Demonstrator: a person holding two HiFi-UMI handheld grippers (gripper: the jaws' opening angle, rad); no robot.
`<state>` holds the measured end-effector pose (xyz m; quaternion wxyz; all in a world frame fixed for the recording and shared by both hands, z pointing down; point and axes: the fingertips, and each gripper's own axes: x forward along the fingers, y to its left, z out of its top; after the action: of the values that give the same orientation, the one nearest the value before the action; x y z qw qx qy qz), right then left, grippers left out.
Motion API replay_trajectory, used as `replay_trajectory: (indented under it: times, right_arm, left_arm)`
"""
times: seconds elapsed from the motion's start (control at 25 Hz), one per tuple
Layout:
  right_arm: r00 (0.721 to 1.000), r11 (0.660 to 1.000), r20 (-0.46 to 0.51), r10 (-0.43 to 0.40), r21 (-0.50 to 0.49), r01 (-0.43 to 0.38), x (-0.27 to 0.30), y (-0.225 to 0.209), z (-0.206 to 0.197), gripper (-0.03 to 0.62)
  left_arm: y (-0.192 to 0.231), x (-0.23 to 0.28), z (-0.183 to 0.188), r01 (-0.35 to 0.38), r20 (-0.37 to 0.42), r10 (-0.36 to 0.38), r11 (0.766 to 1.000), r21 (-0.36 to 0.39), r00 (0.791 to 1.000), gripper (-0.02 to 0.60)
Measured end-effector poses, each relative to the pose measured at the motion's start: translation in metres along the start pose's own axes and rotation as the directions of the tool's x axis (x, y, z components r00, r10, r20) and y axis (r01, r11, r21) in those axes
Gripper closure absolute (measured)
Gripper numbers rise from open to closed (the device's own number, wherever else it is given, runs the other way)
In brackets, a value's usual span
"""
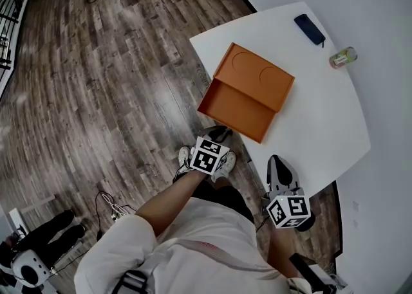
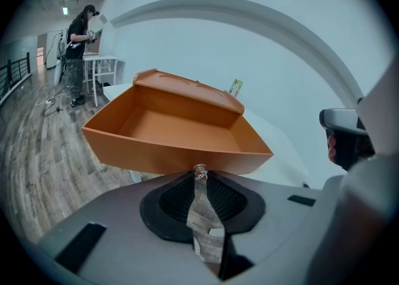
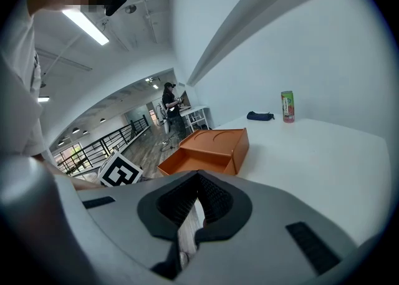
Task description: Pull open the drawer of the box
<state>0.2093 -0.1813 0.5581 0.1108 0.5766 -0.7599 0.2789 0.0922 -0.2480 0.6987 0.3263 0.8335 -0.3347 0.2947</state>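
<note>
Pinching a small knob [image 2: 199, 170], the left gripper [image 2: 199, 175] holds the orange drawer [image 2: 174, 129] open. Right gripper [image 3: 199, 174] is pressed together, empty; the can [image 3: 287, 106] has an unreadable label.

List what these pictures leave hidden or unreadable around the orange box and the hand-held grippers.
- Drawer pull: in the head view the left hand-held gripper covers it. The left gripper view shows only a shiny bit between its closed jaw tips.
- Can: its label is too small to read in the head and right gripper views.
- Dark pouch: too small to identify in the head view.
</note>
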Motion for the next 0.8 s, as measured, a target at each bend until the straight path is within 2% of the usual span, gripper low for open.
replay_trajectory:
  times: [0.56, 0.6, 0.68, 0.8]
  right_arm:
    - [1.000, 1.000, 0.009, -0.003, 0.001, 0.003, -0.001, 0.001, 0.000, 0.595]
    - [1.000, 1.000, 0.012, -0.001, 0.001, 0.001, -0.001, 0.001, 0.001, 0.595]
    - [1.000, 1.000, 0.022, 0.006, 0.001, -0.006, -0.001, -0.001, 0.004, 0.595]
    - [0.998, 0.999, 0.051, 0.033, -0.003, -0.033, 0.002, -0.002, 0.014, 0.595]
  left_arm:
    - [0.001, 0.002, 0.000, 0.019, 0.000, -0.019, 1.000, 0.011, 1.000, 0.509]
    - [0.001, 0.002, 0.000, 0.019, 0.009, -0.019, 1.000, 0.013, 1.000, 0.505]
    - [0.002, -0.003, 0.002, 0.021, 0.031, -0.022, 1.000, 0.013, 0.999, 0.453]
    - [0.007, -0.019, 0.005, 0.016, 0.039, -0.017, 0.999, 0.029, 0.999, 0.451]
